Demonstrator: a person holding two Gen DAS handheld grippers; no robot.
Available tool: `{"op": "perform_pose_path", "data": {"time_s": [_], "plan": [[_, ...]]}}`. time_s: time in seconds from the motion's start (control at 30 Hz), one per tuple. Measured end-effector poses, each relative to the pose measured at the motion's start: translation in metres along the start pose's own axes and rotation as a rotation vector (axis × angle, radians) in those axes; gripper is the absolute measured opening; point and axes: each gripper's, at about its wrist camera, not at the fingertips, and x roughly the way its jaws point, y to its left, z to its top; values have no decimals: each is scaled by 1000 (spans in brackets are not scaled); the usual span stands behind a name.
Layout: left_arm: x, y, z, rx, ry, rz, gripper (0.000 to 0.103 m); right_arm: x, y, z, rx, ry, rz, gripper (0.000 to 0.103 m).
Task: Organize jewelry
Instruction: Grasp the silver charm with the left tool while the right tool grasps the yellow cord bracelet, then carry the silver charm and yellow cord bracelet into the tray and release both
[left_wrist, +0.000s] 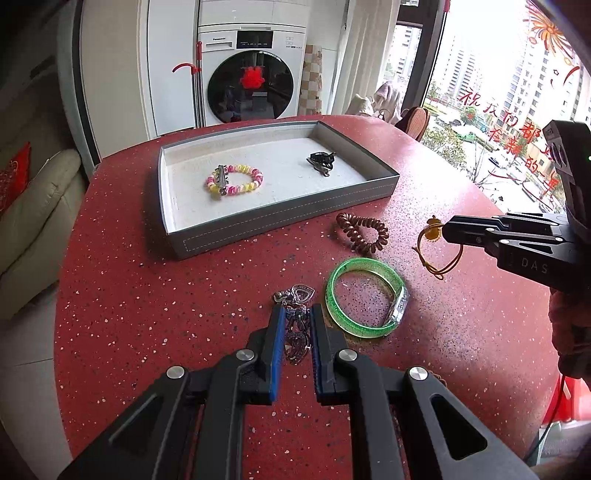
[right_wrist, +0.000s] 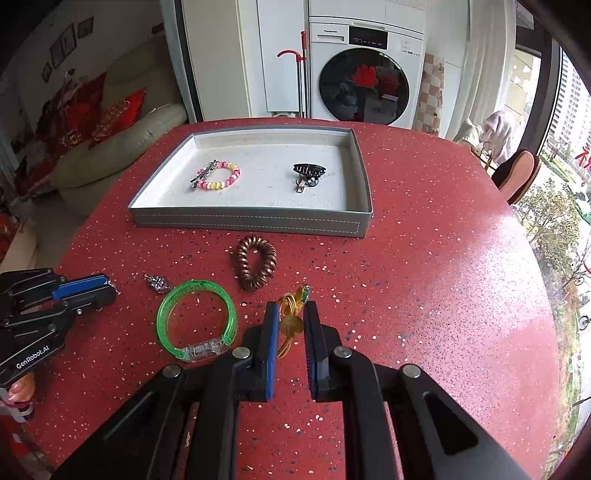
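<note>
Where it lies, silver heart chain (left_wrist: 295, 325) glitters.

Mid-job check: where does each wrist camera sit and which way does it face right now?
Left wrist: on the left gripper, facing the tray; its fingers straddle a silver pendant piece; the right gripper enters at right.
Right wrist: on that right gripper, also facing the tray; fingers straddle an orange cord bracelet; the left gripper enters at left.
Shared: tray, green bangle, brown coil tie.

A white washing machine (right_wrist: 364, 74) stands behind the red speckled bench (right_wrist: 424, 258). A cream sofa (right_wrist: 110, 147) holds red cushions (right_wrist: 118, 114).
</note>
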Motion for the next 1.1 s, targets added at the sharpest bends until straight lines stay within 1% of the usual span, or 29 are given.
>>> {"op": "perform_pose_path", "data": {"time_s": [0.2, 0.33, 0.5, 0.67, 0.87, 1.1], "plan": [[-13, 7, 18, -31, -35, -11, 31, -12, -3, 21, 19, -33, 39, 14], [-19, 10, 37, -28, -70, -13, 31, -17, -4, 44, 14, -62, 59, 14], [-23, 15, 72, -29, -116, 1, 31, -18, 0, 80, -3, -91, 83, 14], [-16, 24, 110, -41, -145, 26, 31, -7, 4, 113, -4, -104, 122, 14], [9, 38, 142, -67, -132, 42, 31, 22, 5, 138, 23, -92, 162, 14], [56, 52, 149, -103, -70, 53, 31, 71, -1, 142, 68, -32, 182, 14]]}}
